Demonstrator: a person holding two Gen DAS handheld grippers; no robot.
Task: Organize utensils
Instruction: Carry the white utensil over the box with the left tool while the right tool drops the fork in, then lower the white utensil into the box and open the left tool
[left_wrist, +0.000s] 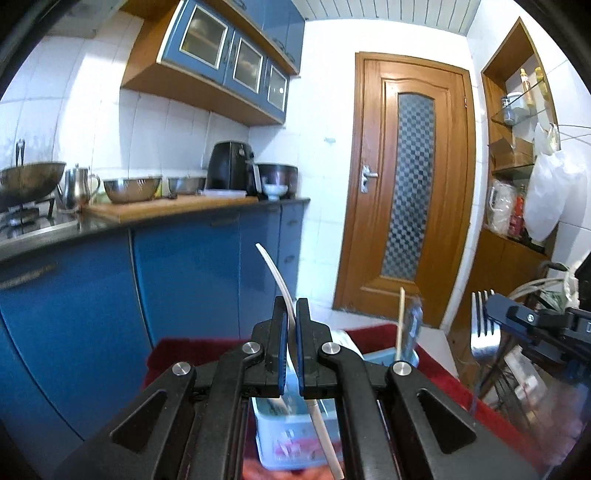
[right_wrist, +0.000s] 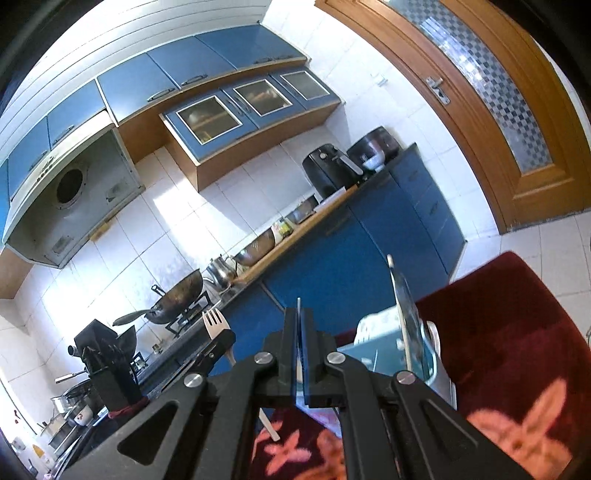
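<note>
My left gripper (left_wrist: 291, 314) is shut on a cream plastic fork (left_wrist: 275, 275), seen edge-on, raised above the table. The same fork's tines (right_wrist: 215, 324) and the left gripper (right_wrist: 218, 349) show at the left of the right wrist view. My right gripper (right_wrist: 300, 317) is shut on a metal fork (right_wrist: 298, 308), seen edge-on; its tines (left_wrist: 482, 325) and the right gripper (left_wrist: 495, 310) show at the right of the left wrist view. A light blue utensil holder (left_wrist: 380, 356) (right_wrist: 380, 345) stands on the red cloth, with a wooden stick (left_wrist: 400, 317) and a clear utensil (right_wrist: 406, 306) upright in it.
A table under a dark red floral cloth (right_wrist: 517, 332) lies below both grippers. A white box (left_wrist: 291, 439) sits under the left gripper. Blue kitchen cabinets (left_wrist: 184, 277) with a wok (left_wrist: 31, 179), bowls and an air fryer (left_wrist: 231, 166) stand behind. A wooden door (left_wrist: 410, 184) is at the right.
</note>
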